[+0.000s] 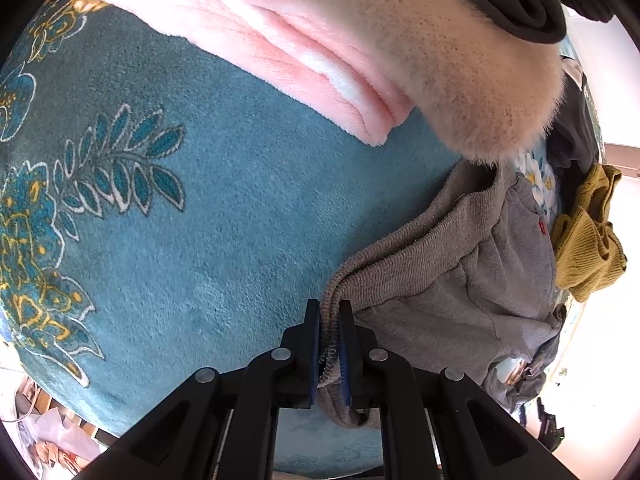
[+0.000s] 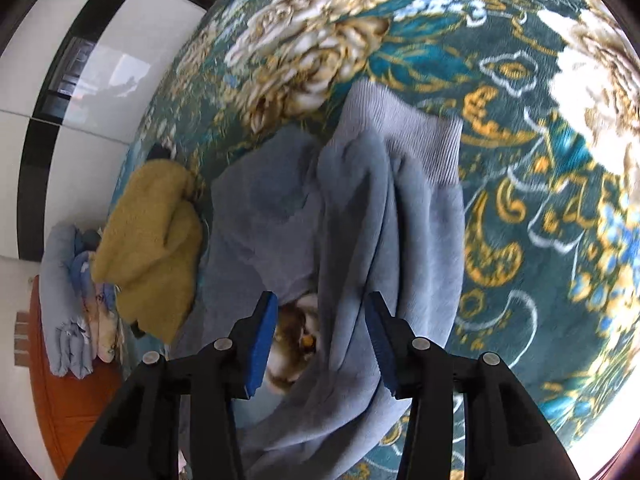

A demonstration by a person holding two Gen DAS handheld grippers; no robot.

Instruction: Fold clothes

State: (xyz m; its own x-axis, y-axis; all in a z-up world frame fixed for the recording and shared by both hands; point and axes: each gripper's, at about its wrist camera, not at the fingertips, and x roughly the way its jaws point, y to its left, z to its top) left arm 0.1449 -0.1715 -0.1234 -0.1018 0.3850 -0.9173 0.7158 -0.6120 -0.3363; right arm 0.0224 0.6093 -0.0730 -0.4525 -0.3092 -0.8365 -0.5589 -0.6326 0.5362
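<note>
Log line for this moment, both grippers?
left gripper: shut on grey sweatshirt hem | right gripper: open above it | stage: fold unfinished

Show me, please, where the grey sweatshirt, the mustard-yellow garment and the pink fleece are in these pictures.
grey sweatshirt (image 1: 432, 248): left wrist view, on its ribbed hem.
mustard-yellow garment (image 2: 152, 240): right wrist view, on the middle of the heap.
pink fleece (image 1: 280, 48): left wrist view, on its folded layers.

Right gripper (image 2: 322, 340) open over grey sweatshirt (image 2: 352, 216); mustard garment (image 2: 152, 248) beside, on floral blanket (image 2: 540, 160).
</note>
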